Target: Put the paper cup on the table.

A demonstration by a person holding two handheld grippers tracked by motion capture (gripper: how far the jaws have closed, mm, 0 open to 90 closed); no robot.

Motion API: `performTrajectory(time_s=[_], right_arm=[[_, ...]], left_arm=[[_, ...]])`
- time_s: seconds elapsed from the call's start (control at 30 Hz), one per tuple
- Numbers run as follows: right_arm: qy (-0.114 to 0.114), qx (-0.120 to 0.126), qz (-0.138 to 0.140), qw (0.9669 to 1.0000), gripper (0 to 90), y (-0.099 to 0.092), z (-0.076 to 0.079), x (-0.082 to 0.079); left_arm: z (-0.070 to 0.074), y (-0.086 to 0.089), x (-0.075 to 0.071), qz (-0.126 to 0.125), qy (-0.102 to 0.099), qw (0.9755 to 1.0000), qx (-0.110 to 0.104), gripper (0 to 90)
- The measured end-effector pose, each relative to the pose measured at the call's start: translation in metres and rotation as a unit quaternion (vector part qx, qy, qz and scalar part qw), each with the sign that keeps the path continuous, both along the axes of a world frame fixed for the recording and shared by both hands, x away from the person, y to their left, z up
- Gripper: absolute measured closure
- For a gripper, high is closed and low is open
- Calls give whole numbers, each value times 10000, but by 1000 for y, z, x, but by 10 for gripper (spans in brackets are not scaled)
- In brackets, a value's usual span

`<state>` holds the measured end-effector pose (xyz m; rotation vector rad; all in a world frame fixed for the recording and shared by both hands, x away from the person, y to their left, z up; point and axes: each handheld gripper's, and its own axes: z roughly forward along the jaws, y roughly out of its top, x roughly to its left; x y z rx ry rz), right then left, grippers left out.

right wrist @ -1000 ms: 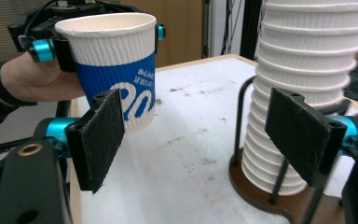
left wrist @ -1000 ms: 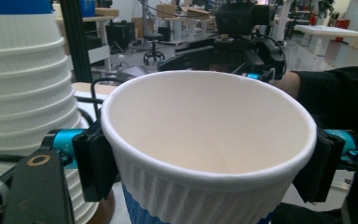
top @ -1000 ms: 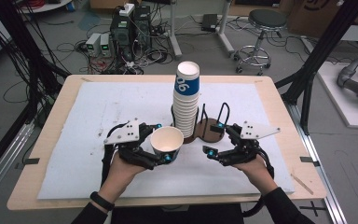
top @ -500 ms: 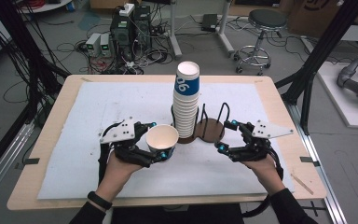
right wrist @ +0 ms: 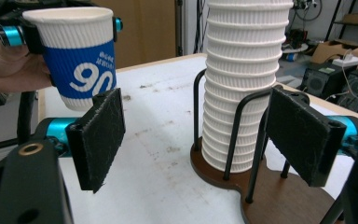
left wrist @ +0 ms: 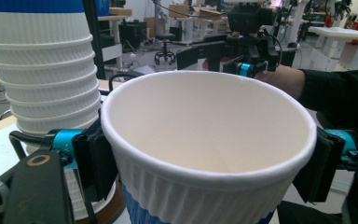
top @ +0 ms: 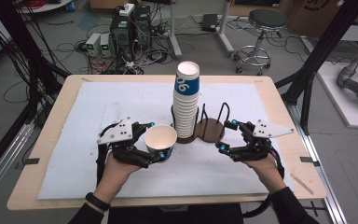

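My left gripper (top: 158,141) is shut on a white ribbed paper cup (top: 161,139) with a blue band, held upright just above the white mat. In the left gripper view the cup (left wrist: 209,140) sits between both pads, mouth open and empty. Right of it a tall stack of the same cups (top: 186,100) stands in one side of a brown wooden holder (top: 210,131) with black wire loops. My right gripper (top: 227,136) hovers open at the holder's right side. Its pads (right wrist: 100,135) frame the stack (right wrist: 242,84) and the holder base (right wrist: 279,200), with nothing between them.
A white mat (top: 121,102) covers most of the wooden table (top: 279,93). Beyond the far edge lie cables, computer boxes and a stool (top: 261,21). Black frame posts stand at both sides of the table.
My right gripper has shifted slightly to the right, away from the holder. My left gripper has kept the cup almost still.
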<state>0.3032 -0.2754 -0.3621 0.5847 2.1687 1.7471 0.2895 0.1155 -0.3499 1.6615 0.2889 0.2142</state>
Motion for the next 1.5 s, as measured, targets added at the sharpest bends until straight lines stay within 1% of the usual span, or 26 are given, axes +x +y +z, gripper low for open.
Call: performTrajectory(time_s=[0.03,0.1,0.13,0.17,0.23,0.37,0.4,0.47,0.57,0.67,0.83,0.87,1.0,1.03,1.07,1.13,1.17,1.23,1.27,1.3,1.37,1.47,1.5], right_arm=[[1,-15,-4,10000,207,0,-1,0],[18,-42,-18,10000,207,-2,-3,1],[76,-22,-9,10000,207,-2,-3,1],[77,17,14,10000,207,-4,-4,1],[80,21,-21,10000,207,-6,-4,0],[45,-18,-74,10000,207,-9,-4,0],[53,-9,-45,10000,207,-10,-4,-1],[-23,-33,-46,10000,207,-11,-4,-1],[7,-79,-82,9999,207,-12,-4,-1],[57,-17,-94,9999,207,-15,-5,0],[34,-27,-184,9998,207,-17,-5,1],[66,-20,-182,9998,207,-17,-5,1],[74,-24,-243,9997,207,-19,-5,3],[69,3,-258,9996,207,-20,-5,3],[98,58,-216,9997,207,-20,-4,4],[118,41,-270,9996,206,-21,-4,4],[111,52,-266,9996,207,-22,-4,4],[110,56,-304,9995,207,-23,-3,4],[102,56,-304,9995,207,-23,-3,5],[128,60,-321,9994,207,-24,-3,5],[126,59,-350,9993,207,-24,-3,5],[117,55,-381,9992,207,-25,-3,5],[70,56,-391,9992,207,-26,-3,6]], left_arm=[[1,0,0,9,-16,10000,17,225],[2,1,0,12,-19,10000,-18,225],[3,1,0,39,-43,10000,-9,225],[4,1,0,39,-47,10000,-22,225],[5,0,0,57,-66,10000,-16,225],[7,-2,1,45,-65,10000,-34,224],[8,-3,1,48,-65,10000,-28,224],[9,-3,1,61,-77,9999,-17,222],[10,-2,1,90,-76,9999,-27,222],[11,1,2,160,-90,9998,-23,222],[13,7,3,263,-106,9996,-17,222],[14,8,4,289,-111,9995,-25,222],[15,13,6,401,-127,9991,-36,222],[15,15,7,483,-159,9987,21,222],[15,16,8,519,-162,9985,41,221],[15,20,11,583,-142,9982,2,222],[15,22,12,623,-153,9979,20,222],[15,26,15,701,-97,9975,4,222],[15,28,16,788,-55,9969,-17,222],[15,29,17,865,-71,9962,9,222],[16,33,19,972,-89,9952,9,222],[17,37,22,1124,-141,9935,77,222],[18,39,24,1231,-157,9922,90,222]])
